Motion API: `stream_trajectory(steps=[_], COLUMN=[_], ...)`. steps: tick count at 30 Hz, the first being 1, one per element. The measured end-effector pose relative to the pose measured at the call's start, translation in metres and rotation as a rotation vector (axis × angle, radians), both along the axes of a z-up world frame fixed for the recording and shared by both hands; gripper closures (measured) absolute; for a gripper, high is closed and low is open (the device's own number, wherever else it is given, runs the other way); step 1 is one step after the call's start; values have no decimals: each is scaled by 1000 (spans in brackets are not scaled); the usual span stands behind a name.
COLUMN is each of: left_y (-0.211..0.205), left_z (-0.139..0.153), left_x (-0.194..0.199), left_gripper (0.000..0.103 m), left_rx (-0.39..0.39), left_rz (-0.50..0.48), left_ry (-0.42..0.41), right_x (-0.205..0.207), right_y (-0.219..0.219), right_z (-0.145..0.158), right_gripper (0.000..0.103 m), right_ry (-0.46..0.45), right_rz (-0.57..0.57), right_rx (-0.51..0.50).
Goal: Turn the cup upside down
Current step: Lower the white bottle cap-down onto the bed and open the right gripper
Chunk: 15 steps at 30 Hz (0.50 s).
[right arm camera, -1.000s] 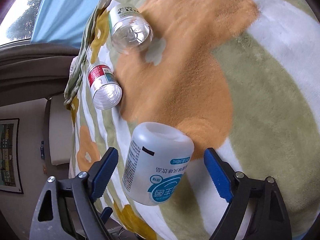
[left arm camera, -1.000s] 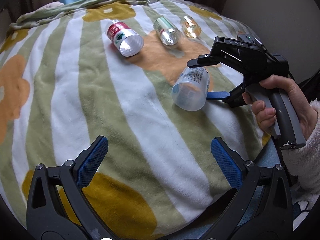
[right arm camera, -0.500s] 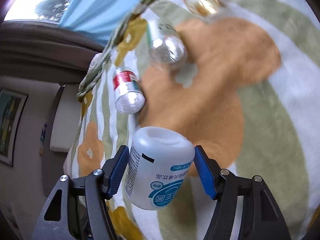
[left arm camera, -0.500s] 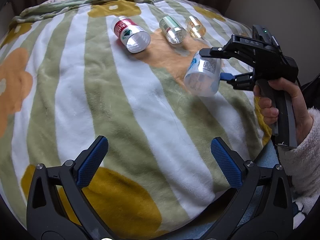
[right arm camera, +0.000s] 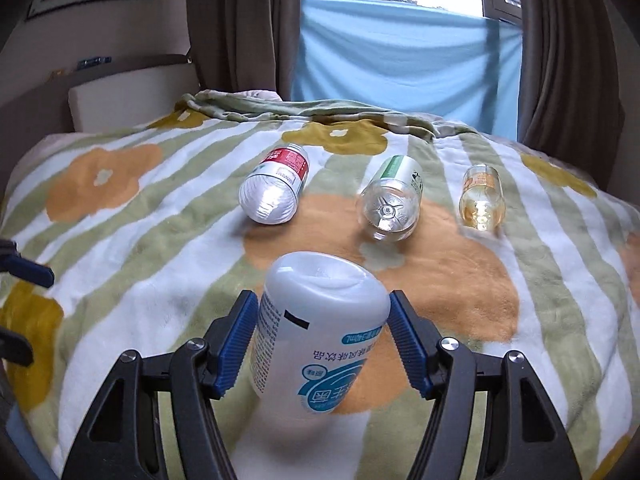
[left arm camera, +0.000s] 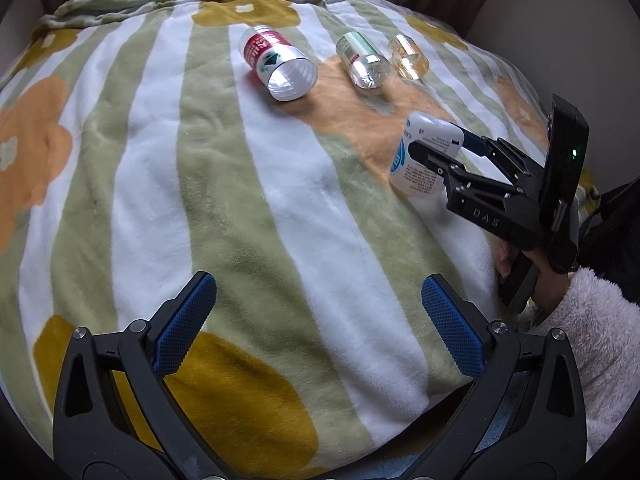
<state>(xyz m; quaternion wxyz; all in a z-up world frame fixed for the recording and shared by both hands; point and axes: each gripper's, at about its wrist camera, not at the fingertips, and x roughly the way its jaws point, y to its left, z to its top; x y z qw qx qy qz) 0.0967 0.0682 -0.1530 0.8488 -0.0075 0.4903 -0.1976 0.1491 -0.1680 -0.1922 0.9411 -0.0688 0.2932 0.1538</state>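
Observation:
My right gripper (right arm camera: 322, 334) is shut on a white plastic cup (right arm camera: 320, 332) with blue print, its closed bottom turned up and its label upside down. In the left wrist view the same white cup (left arm camera: 420, 160) sits between the right gripper's (left arm camera: 440, 152) blue pads at the right, tilted, just above the blanket. A hand in a fluffy white sleeve (left arm camera: 584, 328) holds that gripper. My left gripper (left arm camera: 316, 320) is open near the front edge, with nothing between its fingers.
Three cut bottle cups lie on their sides on the striped flower blanket (left arm camera: 200, 160): a red-labelled one (left arm camera: 280, 64), a green-labelled one (left arm camera: 362, 60) and a small amber one (left arm camera: 408, 56). Curtains (right arm camera: 240, 20) and a blue cloth (right arm camera: 400, 52) stand behind.
The right gripper closed on the white cup, lifted it and rolled level, turning the cup from lying on its side to bottom-up. The left gripper stayed open in place.

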Motion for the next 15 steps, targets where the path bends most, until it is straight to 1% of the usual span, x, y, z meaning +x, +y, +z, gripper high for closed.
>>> stream_trajectory(steps=[3, 10, 13, 15], left_y=[-1, -14, -20, -24], left_z=[2, 5, 6, 7], left_x=[3, 11, 11, 10], left_gripper=[1, 1, 1, 1], left_rx=[3, -3, 2, 13], left_rz=[10, -1, -3, -6], left_ry=[-9, -15, -21, -28], right_x=[-4, -12, -11, -11], right_y=[0, -1, 5, 6], right_z=[2, 7, 5, 6], right_gripper=[41, 41, 40, 39], right_ry=[6, 37, 72, 87], right_rz=[26, 73, 103, 121], right_rx=[-27, -91, -132, -131])
